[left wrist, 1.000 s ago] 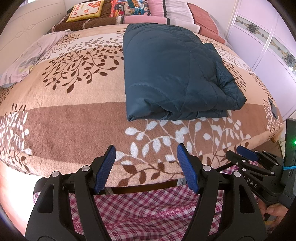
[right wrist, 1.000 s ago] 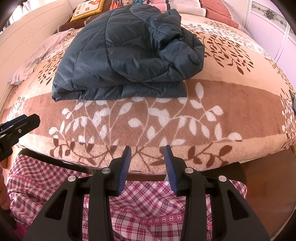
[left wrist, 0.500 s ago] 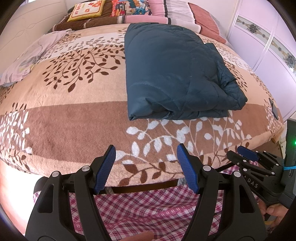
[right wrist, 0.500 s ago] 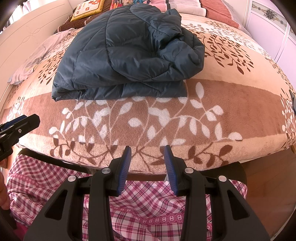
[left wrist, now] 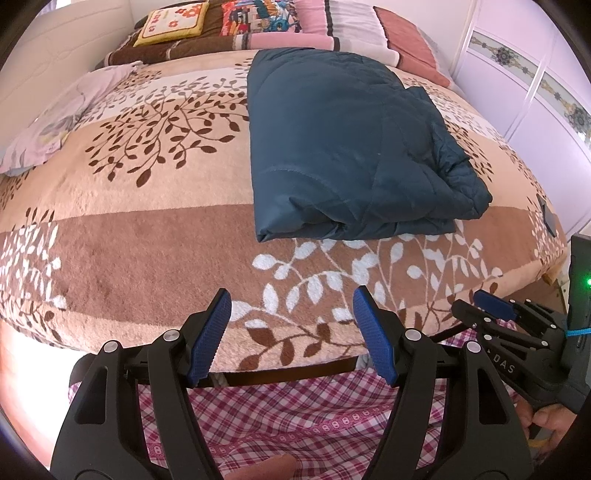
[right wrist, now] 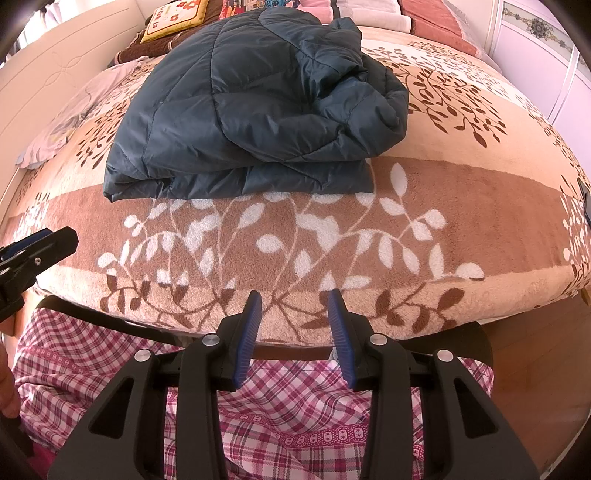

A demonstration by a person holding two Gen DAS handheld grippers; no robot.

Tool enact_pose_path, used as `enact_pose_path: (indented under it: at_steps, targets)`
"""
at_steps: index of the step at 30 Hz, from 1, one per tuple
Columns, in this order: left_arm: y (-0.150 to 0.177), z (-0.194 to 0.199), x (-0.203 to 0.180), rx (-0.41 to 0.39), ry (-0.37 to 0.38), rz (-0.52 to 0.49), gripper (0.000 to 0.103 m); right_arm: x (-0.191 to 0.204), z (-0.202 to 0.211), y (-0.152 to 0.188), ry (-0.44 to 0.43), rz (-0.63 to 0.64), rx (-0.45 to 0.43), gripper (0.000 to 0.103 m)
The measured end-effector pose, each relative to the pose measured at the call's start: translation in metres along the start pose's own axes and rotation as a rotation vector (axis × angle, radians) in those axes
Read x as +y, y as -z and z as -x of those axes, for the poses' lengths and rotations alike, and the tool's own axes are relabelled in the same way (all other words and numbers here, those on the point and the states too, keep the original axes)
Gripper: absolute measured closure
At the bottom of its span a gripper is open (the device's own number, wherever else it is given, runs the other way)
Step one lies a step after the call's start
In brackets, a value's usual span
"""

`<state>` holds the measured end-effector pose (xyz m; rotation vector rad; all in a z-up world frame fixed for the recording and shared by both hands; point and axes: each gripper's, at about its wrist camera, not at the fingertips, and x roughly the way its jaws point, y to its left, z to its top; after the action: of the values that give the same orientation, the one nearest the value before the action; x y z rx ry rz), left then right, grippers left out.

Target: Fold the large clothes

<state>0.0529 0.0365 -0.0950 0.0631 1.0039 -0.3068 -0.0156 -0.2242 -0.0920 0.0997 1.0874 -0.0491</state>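
Observation:
A dark blue quilted jacket (left wrist: 343, 147) lies folded into a thick rectangle on the bed's leaf-patterned blanket (left wrist: 147, 243); it also shows in the right wrist view (right wrist: 258, 110). My left gripper (left wrist: 291, 325) is open and empty, held off the near edge of the bed, short of the jacket. My right gripper (right wrist: 294, 314) is open and empty, also off the near bed edge; it shows at the right of the left wrist view (left wrist: 491, 306). The left gripper's tip shows at the left of the right wrist view (right wrist: 37, 247).
Pillows and cushions (left wrist: 258, 26) line the head of the bed. A pale lilac garment (left wrist: 55, 122) lies at the left side. A white wardrobe (left wrist: 535, 74) stands to the right. A small dark object (left wrist: 546, 218) lies near the blanket's right edge. Checked fabric (right wrist: 258, 398) is below both grippers.
The left wrist view has shifted very slightly; the jacket and both grippers stay where they were, both open.

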Motion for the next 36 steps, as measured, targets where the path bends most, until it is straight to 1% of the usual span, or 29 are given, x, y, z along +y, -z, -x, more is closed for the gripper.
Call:
enact_pose_path:
  at_steps: [36]
  targets:
    - [0.0018,-0.0023,-0.0077,0.009,0.007,-0.030,0.035,-0.0011,-0.0007,0.0017,-0.002,0.003,0.007,0.065]
